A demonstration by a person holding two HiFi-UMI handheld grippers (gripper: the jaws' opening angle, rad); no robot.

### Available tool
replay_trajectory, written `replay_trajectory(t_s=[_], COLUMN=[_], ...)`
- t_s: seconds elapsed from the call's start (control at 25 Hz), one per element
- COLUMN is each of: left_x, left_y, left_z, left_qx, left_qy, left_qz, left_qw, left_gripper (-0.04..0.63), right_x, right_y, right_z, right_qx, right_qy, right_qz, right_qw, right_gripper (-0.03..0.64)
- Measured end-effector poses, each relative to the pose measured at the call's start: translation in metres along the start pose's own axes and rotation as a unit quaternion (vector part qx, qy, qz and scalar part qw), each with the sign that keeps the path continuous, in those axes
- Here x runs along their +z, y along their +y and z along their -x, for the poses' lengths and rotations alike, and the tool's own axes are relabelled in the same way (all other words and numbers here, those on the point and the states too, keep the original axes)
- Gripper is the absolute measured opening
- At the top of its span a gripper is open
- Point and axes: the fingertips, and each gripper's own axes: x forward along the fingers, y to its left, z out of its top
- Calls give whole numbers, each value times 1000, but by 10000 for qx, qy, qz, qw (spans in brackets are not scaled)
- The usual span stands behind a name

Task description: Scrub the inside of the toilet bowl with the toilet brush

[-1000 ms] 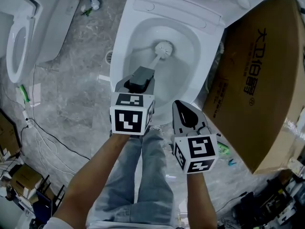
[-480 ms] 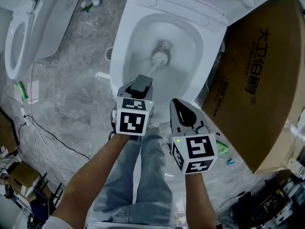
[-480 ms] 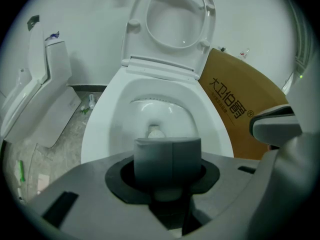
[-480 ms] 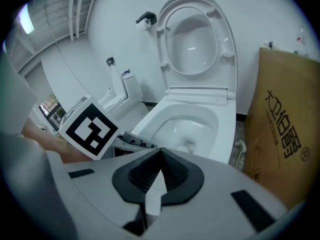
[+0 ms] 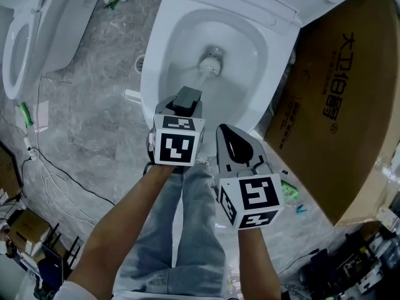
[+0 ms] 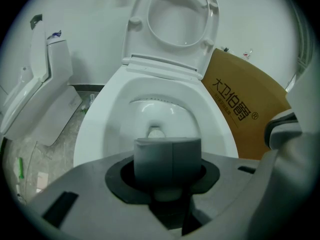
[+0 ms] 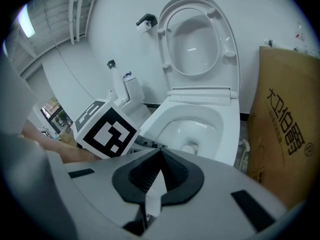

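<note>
The left gripper (image 5: pixel 185 102) was clenched on the grey handle end of the toilet brush (image 5: pixel 201 77); in the left gripper view its jaws stood pressed against both sides of that handle (image 6: pixel 167 159). Ahead of and below this claw the pale shaft ran down into the toilet bowl (image 5: pixel 153 74); the round brush head (image 5: pixel 211 63) lay at the bottom of the bowl near the drain opening, and showed as a small pale shape (image 6: pixel 156 133) just beyond the handle in the left gripper view. Whether the bristles touched the porcelain could not be told.

The right gripper (image 5: pixel 236 144) hung just beside the left claw, on its right and a little nearer the person; its jaws were closed together with nothing between them (image 7: pixel 156 176). It was above the bowl's near rim (image 7: pixel 227 129), apart from the brush.

Beyond both claws the seat and lid (image 6: pixel 175 19) stood raised; to the right of the right claw a brown cardboard box (image 5: pixel 337 105) leaned close against the bowl; well to the left of the left claw lay a second white toilet (image 5: pixel 19 42) on the grey floor (image 5: pixel 106 124).
</note>
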Motion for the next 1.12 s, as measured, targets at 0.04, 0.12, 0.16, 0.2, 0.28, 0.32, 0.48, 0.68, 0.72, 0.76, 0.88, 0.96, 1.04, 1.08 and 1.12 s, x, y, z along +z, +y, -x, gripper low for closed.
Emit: replay_trajectory(t_s=[0.04, 0.12, 0.16, 0.2, 0.28, 0.32, 0.48, 0.68, 0.72, 0.76, 0.88, 0.96, 1.04, 1.08, 1.12], left_x=[-2, -6, -9, -11, -15, -16, -22, -28, -29, -28, -21, -15, -9, -6, -2], left_y=[0, -1, -1, -1, -2, -3, -5, -6, -7, -8, -10, -13, -18, -21, -23], left_z=[2, 6, 9, 12, 19, 23, 40, 65, 70, 76, 96, 112, 130, 138, 147], left_qx=[1, 2, 6, 9, 10, 9, 7, 20, 29, 33, 21, 10, -13, -33, -55], left_qy=[8, 36, 48, 55, 61, 64, 91, 140, 149, 151, 118, 81, 30, 0, -30], left_qz=[-7, -11, -3, 5, 16, 21, 33, 95, 107, 111, 94, 86, 79, 75, 71], left_qw=[10000, 10000, 10000, 10000, 10000, 10000, 10000, 9999, 9998, 9998, 9999, 9999, 10000, 10000, 10000], left_gripper=[156, 156, 156, 156, 156, 156, 156, 156, 156, 156, 156, 156, 156, 156, 156], right_x=[-1, -2, -1, -1, 1, 2, 5, 11, 13, 14, 22, 29, 37, 41, 45], right_y=[0, 1, 2, 3, 5, 7, 12, 24, 26, 28, 36, 42, 48, 51, 54], right_z=[1, 1, 2, 3, 5, 6, 14, 30, 34, 38, 51, 61, 73, 79, 85], right_qx=[-6, -15, -17, -17, -12, -6, -7, -22, -25, -30, -54, -70, -89, -102, -116], right_qy=[6, 20, 24, 23, 15, 15, 25, 0, 0, 2, 1, -21, -63, -87, -110], right_qz=[-1, -7, -7, -3, 8, 9, 31, 54, 51, 52, 69, 79, 100, 116, 131], right_qw=[10000, 10000, 10000, 10000, 10000, 10000, 10000, 10000, 10000, 10000, 10000, 9999, 9999, 9998, 9998], right_gripper=[-2, -2, -2, -2, -2, -2, -2, -2, -2, -2, -2, -2, -2, -2, -2])
